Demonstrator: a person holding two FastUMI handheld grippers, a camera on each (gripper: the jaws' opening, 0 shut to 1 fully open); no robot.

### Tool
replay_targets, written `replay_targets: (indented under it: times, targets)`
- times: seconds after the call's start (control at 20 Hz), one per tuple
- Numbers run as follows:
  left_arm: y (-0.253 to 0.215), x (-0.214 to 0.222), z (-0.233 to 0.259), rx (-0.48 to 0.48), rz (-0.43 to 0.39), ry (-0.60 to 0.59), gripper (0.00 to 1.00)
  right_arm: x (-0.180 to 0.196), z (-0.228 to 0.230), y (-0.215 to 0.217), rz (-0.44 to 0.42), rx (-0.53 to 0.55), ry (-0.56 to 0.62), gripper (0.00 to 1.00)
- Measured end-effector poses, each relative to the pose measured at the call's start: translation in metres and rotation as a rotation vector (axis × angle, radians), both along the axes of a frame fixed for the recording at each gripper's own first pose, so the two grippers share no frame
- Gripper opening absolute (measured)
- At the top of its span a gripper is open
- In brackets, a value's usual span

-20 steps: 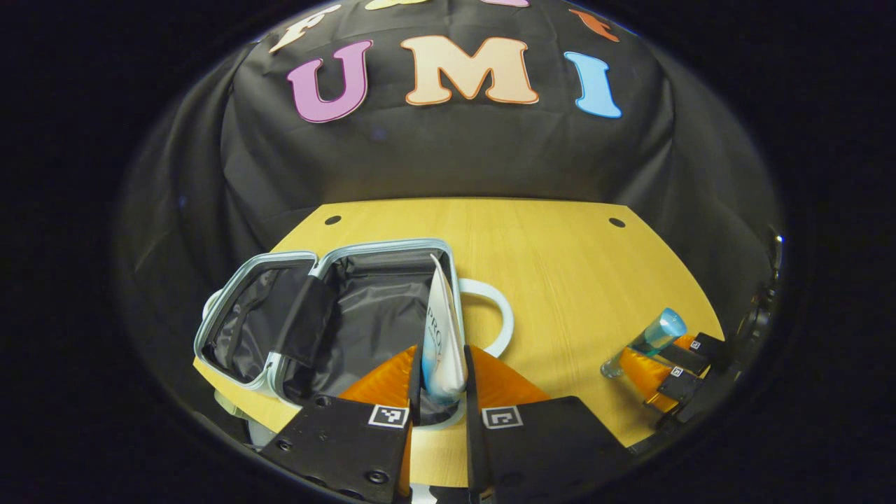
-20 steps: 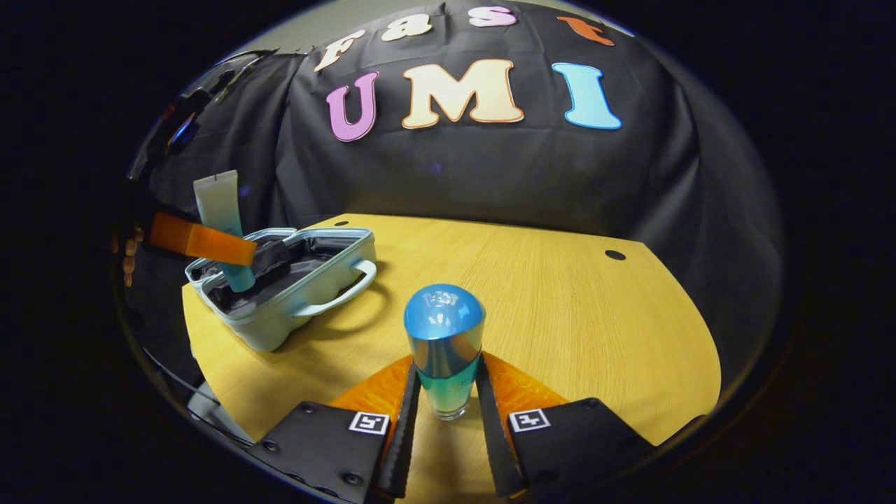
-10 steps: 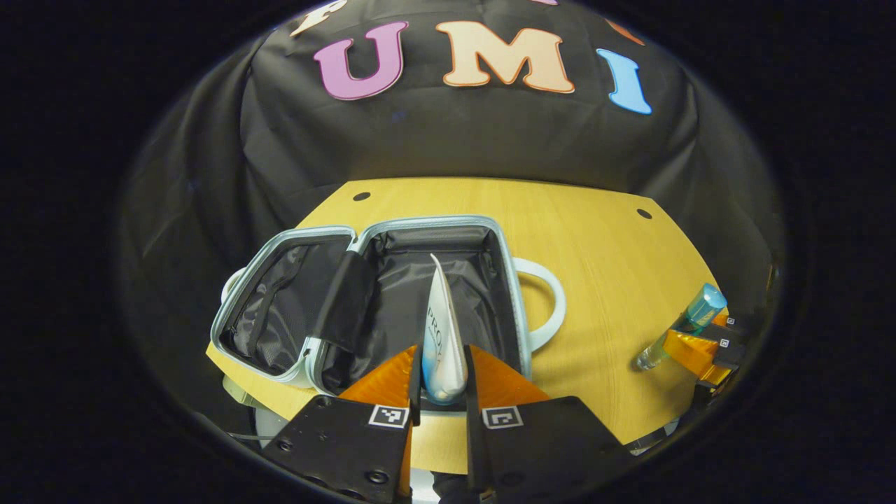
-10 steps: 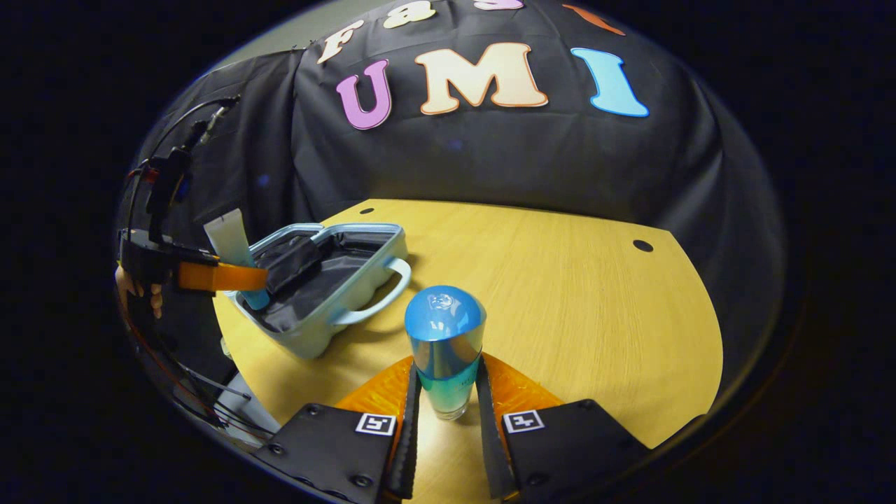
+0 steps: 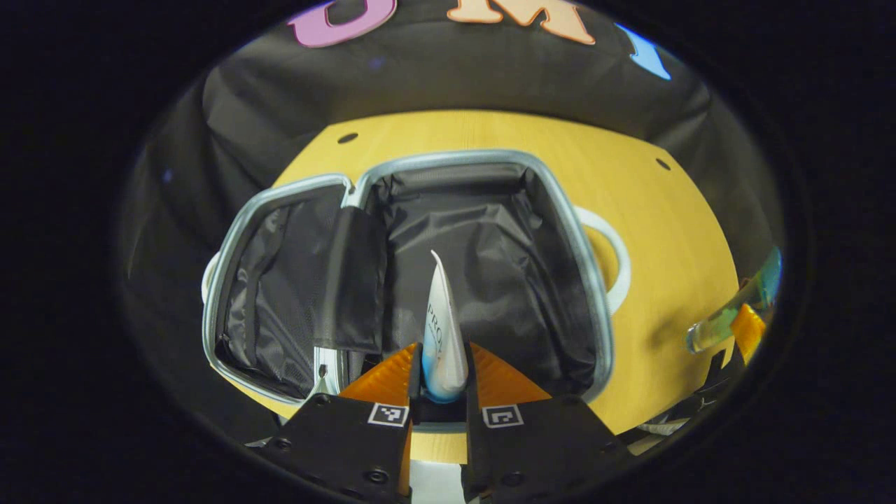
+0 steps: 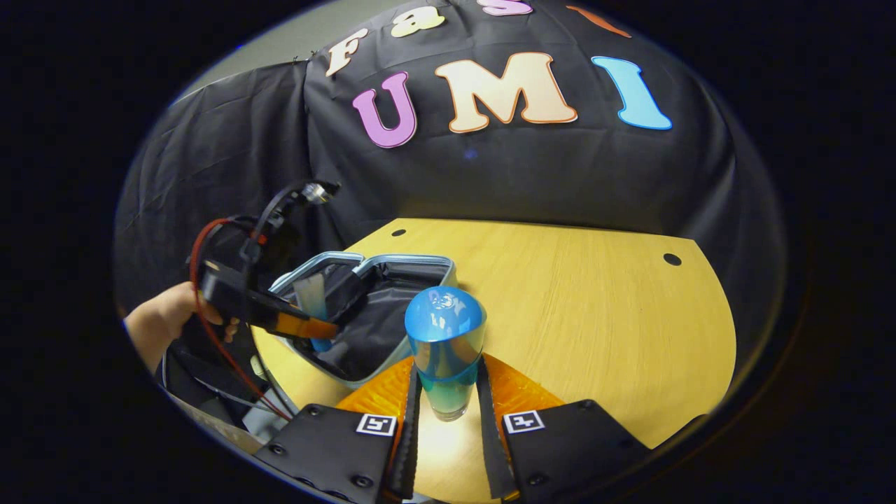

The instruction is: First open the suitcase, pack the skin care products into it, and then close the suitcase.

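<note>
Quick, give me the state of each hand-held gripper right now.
Left hand-held gripper: shut on the tube, over the open suitcase.
Right hand-held gripper: shut on the bottle, above the table.

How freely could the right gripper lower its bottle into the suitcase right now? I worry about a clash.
Probably not yet: the left gripper, shut on the tube, hangs over the open suitcase, on the path of the right gripper and bottle.

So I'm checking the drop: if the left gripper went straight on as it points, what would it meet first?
Probably the suitcase's black lining; the left gripper holds the tube over it, though depth is unclear.
</note>
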State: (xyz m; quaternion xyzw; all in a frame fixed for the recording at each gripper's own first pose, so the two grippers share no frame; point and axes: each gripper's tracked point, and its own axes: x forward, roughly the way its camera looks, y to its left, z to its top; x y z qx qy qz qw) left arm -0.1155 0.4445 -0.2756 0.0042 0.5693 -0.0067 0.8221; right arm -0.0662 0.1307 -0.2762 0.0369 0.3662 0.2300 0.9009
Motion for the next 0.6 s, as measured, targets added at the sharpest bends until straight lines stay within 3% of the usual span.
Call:
replay_targets:
  times: [0.35,0.5,0.55,0.6]
  targets:
    - [0.012,0.014,-0.037,-0.063,-0.011,0.124,0.24,-0.003,0.015,0.046,-0.008,0.059,0.11,0.41]
    - [0.011,0.031,-0.038,-0.113,-0.002,0.077,0.28,-0.004,0.012,0.07,0.004,0.069,0.168,0.41]
    - [0.008,0.032,-0.037,-0.146,-0.001,0.075,0.36,-0.003,0.01,0.077,0.007,0.073,0.181,0.41]
    - [0.002,0.032,-0.033,-0.179,-0.002,0.068,0.54,-0.002,0.008,0.084,0.009,0.077,0.195,0.39]
